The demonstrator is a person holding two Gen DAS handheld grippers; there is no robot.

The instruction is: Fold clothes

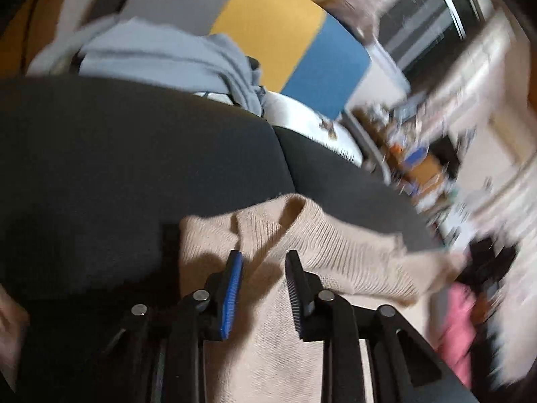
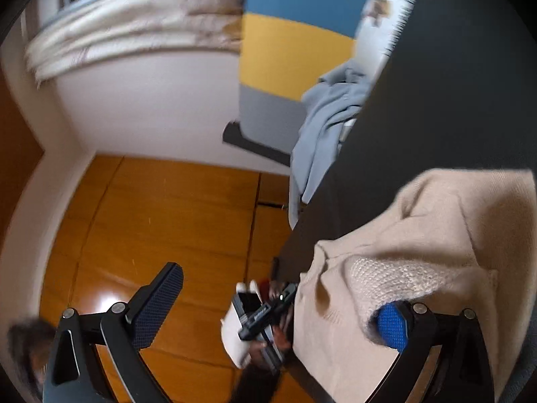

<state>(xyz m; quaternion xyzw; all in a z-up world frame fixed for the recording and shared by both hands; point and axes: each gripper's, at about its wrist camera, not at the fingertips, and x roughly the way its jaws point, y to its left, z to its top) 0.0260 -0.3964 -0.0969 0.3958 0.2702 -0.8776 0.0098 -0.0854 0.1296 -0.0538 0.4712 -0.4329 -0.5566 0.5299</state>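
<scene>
Sweater (image 1: 302, 245) directly under left tongs (image 1: 263, 258), spread, pinching nothing; collar just ahead. Right tongs (image 2: 285, 305) spread wide, one pad against sweater edge.

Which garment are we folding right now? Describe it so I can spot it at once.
Find the big dark cushion. On its near edge lies a beige knit sweater with a ribbed V-neck, right under the left gripper. The only other garment, a pale blue one, is bunched behind the cushion's far edge.
</scene>
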